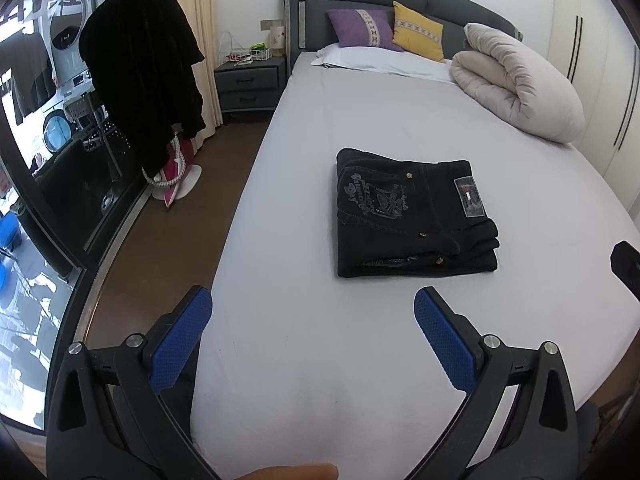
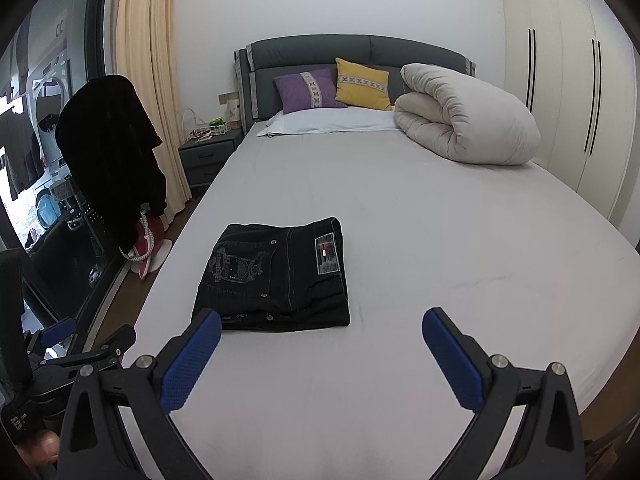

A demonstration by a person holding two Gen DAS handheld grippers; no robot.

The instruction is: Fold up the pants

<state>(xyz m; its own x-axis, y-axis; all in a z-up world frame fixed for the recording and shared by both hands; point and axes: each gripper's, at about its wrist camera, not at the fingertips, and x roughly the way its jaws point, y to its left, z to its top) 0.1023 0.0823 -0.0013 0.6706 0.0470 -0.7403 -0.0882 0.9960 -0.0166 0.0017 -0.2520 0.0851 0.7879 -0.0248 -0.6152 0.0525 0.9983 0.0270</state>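
Note:
A pair of black pants (image 1: 412, 216) lies folded into a compact rectangle on the grey bed sheet (image 1: 320, 380), embroidered back pocket and waist label facing up. In the right wrist view the same pants (image 2: 276, 276) sit left of centre. My left gripper (image 1: 313, 312) hangs open above the bed's near edge, short of the pants, with nothing between its blue pads. My right gripper (image 2: 322, 334) is open too, empty, its left pad just in front of the pants' near edge. The left gripper (image 2: 60, 332) also shows at the far left of the right wrist view.
A rolled beige duvet (image 1: 516, 80) lies at the bed's far right, with purple (image 1: 362, 28) and yellow (image 1: 418, 34) cushions by the headboard. A dark garment (image 1: 144, 80) hangs left of the bed above a pink iron (image 1: 174, 176). A nightstand (image 1: 250, 84) and wardrobe doors (image 2: 568, 92) flank the bed.

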